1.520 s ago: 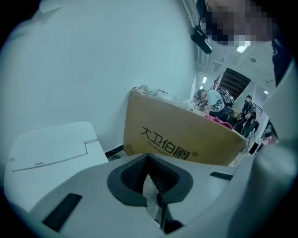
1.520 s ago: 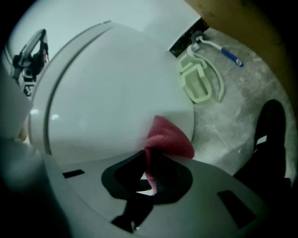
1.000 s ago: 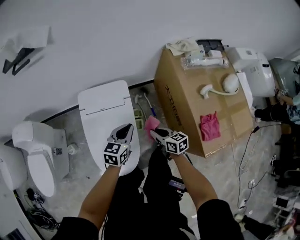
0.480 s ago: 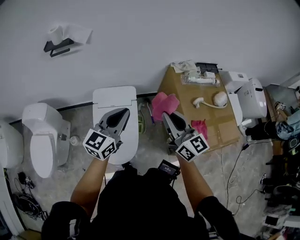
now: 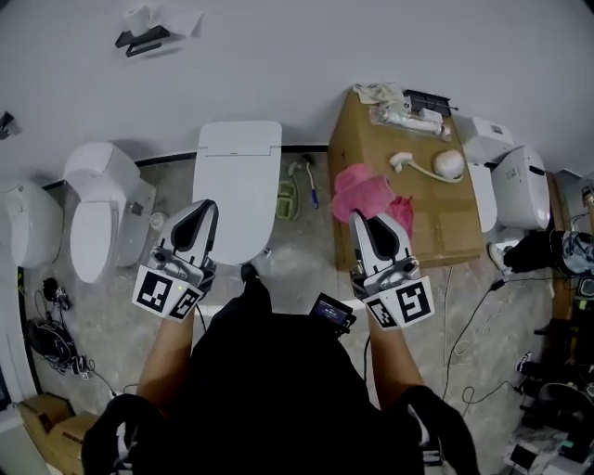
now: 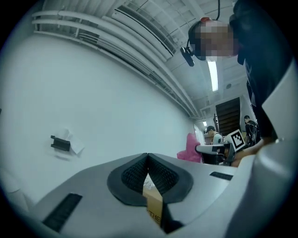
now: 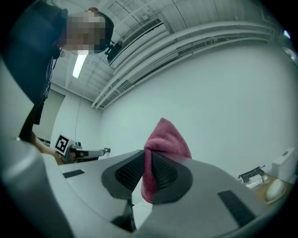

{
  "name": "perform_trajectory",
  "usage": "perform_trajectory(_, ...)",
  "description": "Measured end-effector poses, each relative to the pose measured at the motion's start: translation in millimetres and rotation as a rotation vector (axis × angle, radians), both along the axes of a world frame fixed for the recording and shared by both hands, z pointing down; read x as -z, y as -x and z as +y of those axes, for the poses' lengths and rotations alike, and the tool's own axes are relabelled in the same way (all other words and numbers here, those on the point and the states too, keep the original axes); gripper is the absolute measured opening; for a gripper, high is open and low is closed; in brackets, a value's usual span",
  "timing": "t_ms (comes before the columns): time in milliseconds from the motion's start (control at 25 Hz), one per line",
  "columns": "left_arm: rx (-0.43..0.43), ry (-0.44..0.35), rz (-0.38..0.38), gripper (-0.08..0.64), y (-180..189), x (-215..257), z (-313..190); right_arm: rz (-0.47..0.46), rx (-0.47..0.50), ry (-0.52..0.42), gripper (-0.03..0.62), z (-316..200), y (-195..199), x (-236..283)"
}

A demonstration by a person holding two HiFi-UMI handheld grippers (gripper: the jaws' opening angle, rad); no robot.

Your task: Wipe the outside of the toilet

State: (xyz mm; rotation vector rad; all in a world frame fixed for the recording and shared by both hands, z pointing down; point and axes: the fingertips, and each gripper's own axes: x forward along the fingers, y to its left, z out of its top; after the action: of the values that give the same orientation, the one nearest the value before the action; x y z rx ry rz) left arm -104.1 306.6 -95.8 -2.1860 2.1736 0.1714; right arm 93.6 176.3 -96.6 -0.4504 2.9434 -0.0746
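Note:
The white toilet (image 5: 239,176) stands against the wall with its lid down. My left gripper (image 5: 203,210) hovers over its front end, jaws shut with nothing in them; in the left gripper view (image 6: 148,159) the pads meet at the tips. My right gripper (image 5: 361,219) is held to the toilet's right, near the cardboard box's front left corner. It is shut on a pink cloth (image 5: 357,190) that stands up out of the jaws (image 7: 148,160) as a folded peak (image 7: 165,135). Both grippers are raised and point at the wall.
A cardboard box (image 5: 419,176) right of the toilet carries a second pink cloth (image 5: 403,211), a white hose with a round head (image 5: 447,164) and small parts. More toilets stand at left (image 5: 93,215) and right (image 5: 520,190). A paper holder (image 5: 153,28) hangs on the wall. Cables cross the floor (image 5: 469,325).
Both grippers have drawn back toward me and apart, away from the toilet. The right one carried the pink cloth from beside the toilet to the box's corner. The head view has shifted.

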Motion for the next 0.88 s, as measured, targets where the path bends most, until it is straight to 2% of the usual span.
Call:
perform_trajectory(80,0.015,0.029,-0.003,0.014,-24,-2,18,0.000,-0.006,0.036,0.060,7,-23,-23)
perform_trajectory(200,0.009,0.116,-0.038,0.014,-56,1,41,0.011,-0.016,0.129,0.061,13,-51,-66)
perform_trajectory(320,-0.005,0.185,-0.086,0.014,-72,8,52,0.044,-0.008,0.180,0.060,21,-67,-92)
perform_trajectory(640,0.003,0.173,-0.087,0.014,-87,0,68,0.069,0.075,0.100,0.060,89,-79,-97)
perform_trajectory(880,0.044,0.203,-0.041,0.014,-93,-40,99,0.110,0.057,0.111,0.060,142,-89,-103)
